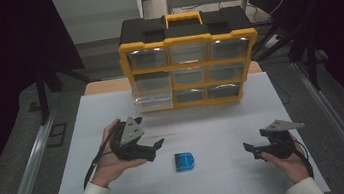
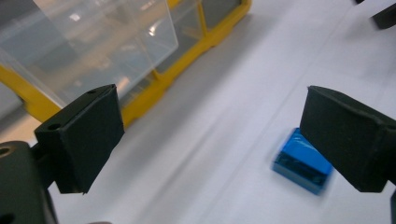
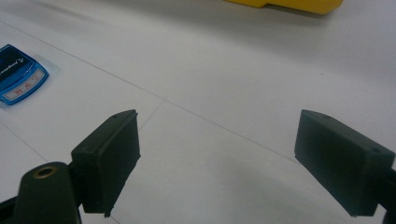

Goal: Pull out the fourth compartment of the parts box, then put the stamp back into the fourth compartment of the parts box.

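Left gripper [image 1: 157, 143] jaws wide apart, empty, angled at small blue flat plastic box [image 1: 185, 161] lying near it on white table [image 1: 221, 181]. Right gripper [image 1: 247, 146] also spread, empty. Lower, straddle box squarely; clear bottom-left drawer [image 1: 153, 102] of yellow organizer [image 1: 187, 38] looks pulled out.

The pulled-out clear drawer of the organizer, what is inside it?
The clear drawer, bottom left in the yellow organizer, looks empty through its walls. Glare blurs its back part, so I cannot be sure.

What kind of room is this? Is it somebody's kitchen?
No, probably a workshop or test lab. A white table stands between metal rails, with cables on the floor behind. On it stand a yellow parts box with clear drawers and a small blue box.
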### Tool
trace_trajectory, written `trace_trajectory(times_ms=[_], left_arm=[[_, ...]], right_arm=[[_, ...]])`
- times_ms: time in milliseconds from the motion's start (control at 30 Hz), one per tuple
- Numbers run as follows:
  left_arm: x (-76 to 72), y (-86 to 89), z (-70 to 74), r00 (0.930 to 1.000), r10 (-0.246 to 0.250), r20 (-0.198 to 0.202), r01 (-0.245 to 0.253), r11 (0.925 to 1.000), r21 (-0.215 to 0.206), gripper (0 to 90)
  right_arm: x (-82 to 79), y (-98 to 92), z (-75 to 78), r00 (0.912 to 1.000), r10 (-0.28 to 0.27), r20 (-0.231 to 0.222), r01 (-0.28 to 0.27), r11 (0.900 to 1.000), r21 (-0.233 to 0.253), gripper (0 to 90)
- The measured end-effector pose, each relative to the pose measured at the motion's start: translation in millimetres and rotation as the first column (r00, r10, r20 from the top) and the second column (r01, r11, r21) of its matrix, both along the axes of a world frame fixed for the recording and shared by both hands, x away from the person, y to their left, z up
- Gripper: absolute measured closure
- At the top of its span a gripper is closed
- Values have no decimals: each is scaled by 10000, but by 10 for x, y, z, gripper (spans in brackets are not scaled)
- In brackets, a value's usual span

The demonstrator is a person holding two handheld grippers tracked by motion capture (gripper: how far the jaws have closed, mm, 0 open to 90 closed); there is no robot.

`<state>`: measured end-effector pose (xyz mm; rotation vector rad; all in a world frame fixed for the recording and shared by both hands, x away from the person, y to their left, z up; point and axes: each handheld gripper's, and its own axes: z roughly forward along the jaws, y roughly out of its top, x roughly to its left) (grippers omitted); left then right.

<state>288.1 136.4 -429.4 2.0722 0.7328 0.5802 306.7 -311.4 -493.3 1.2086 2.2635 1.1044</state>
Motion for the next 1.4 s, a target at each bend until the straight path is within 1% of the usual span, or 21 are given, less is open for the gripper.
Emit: trace_trajectory(times_ms=[67, 167, 367, 400, 567, 633, 700, 800, 867, 1033, 1167, 1333, 1400], left_arm=[[3, 32, -39, 9989, 8, -465, -12, 10000, -81, 62], [-1, 62, -98, 9969, 132, -772, -147, 9997, -188, 75], [1, 117, -146, 9930, 124, -1171, -199, 9978, -629, 75], [-1, 128, -160, 9914, 56, -1308, -163, 9966, -811, 76], [2, 136, -207, 9883, -51, -1526, -94, 9955, -944, 76], [3, 118, -222, 9874, -100, -1576, -44, 9959, -906, 76], [-1, 103, -224, 9884, -105, -1513, -16, 9969, -791, 75], [-5, 104, -218, 9888, -130, -1484, 10, 9967, -810, 75], [-3, 106, -221, 9884, -157, -1510, 37, 9968, -795, 79], [4, 86, -240, 9863, -221, -1634, 127, 9982, -582, 91], [17, 40, -267, 9825, -502, -1794, 407, 9976, -559, 110], [47, -77, -306, 9765, -938, -1939, 896, 9955, -302, 113], [58, -119, -305, 9740, -1104, -1980, 1065, 9939, -300, 113]], right_arm=[[3, -2, 1, 10000, 10, 4, -10, 10000, -12, 146], [12, -1, 0, 10000, 34, 29, -34, 10000, -36, 146], [36, 8, -2, 10000, 75, 30, -75, 10000, -37, 145], [38, 10, -3, 9999, 98, 34, -98, 9999, -45, 145], [28, -4, 1, 10000, 34, 36, -33, 10000, -27, 144], [22, -6, 0, 10000, 49, 34, -49, 10000, -43, 144], [11, -6, 6, 9999, 72, 78, -72, 10000, -28, 143], [7, -11, 9, 9999, 57, 87, -57, 10000, 0, 143], [8, -10, 7, 9999, 83, 77, -83, 10000, 4, 143], [12, -3, 3, 9999, 112, 62, -111, 9999, -15, 143], [13, -7, 5, 9999, 86, 77, -86, 10000, -11, 143], [7, -7, 7, 10000, 38, 80, -37, 10000, -25, 143], [4, -16, 7, 10000, 39, 77, -39, 10000, -1, 143]])
